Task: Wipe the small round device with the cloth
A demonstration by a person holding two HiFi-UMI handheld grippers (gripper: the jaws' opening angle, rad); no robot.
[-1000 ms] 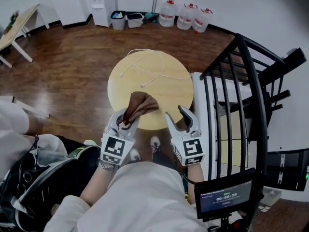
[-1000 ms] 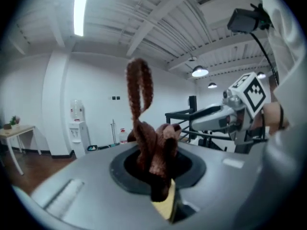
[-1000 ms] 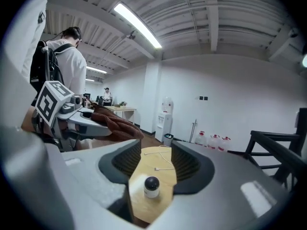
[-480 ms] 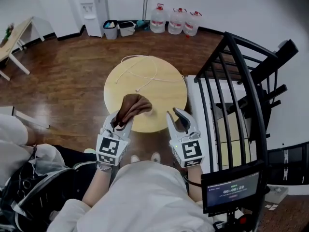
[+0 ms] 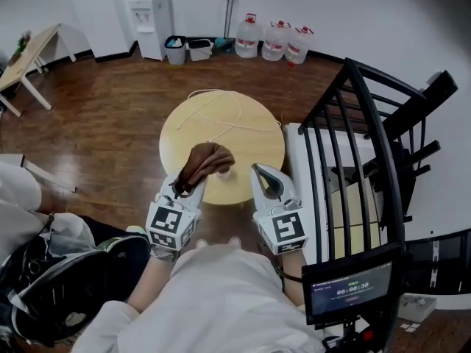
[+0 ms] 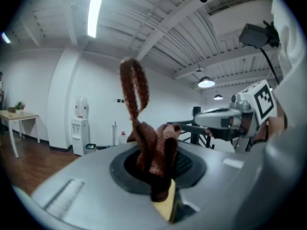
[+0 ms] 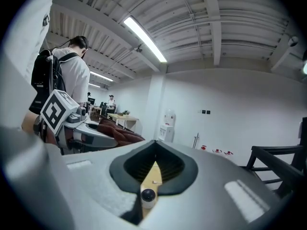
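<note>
A round wooden table (image 5: 254,149) stands in front of me. My left gripper (image 5: 184,187) is shut on a brown cloth (image 5: 204,160), which bunches out over the table's near edge; in the left gripper view the cloth (image 6: 144,138) sticks up from the jaws of the gripper (image 6: 153,171). The small round white device (image 5: 225,172) sits on the table just right of the cloth. To its right my right gripper (image 5: 260,170) has just been closing and is shut with nothing in it. Through the slit of its jaws the right gripper (image 7: 152,169) shows the device (image 7: 147,195) beyond.
A white cable (image 5: 221,116) loops across the table's far half. A black metal railing (image 5: 353,145) stands close on the right. Water bottles (image 5: 272,39), a dispenser (image 5: 153,6) and bins line the far wall. A backpack (image 5: 51,285) lies at lower left. A person (image 7: 72,75) stands nearby.
The right gripper's jaws went from open to shut and it rose a little. The left gripper kept hold of the cloth near the table's edge.
</note>
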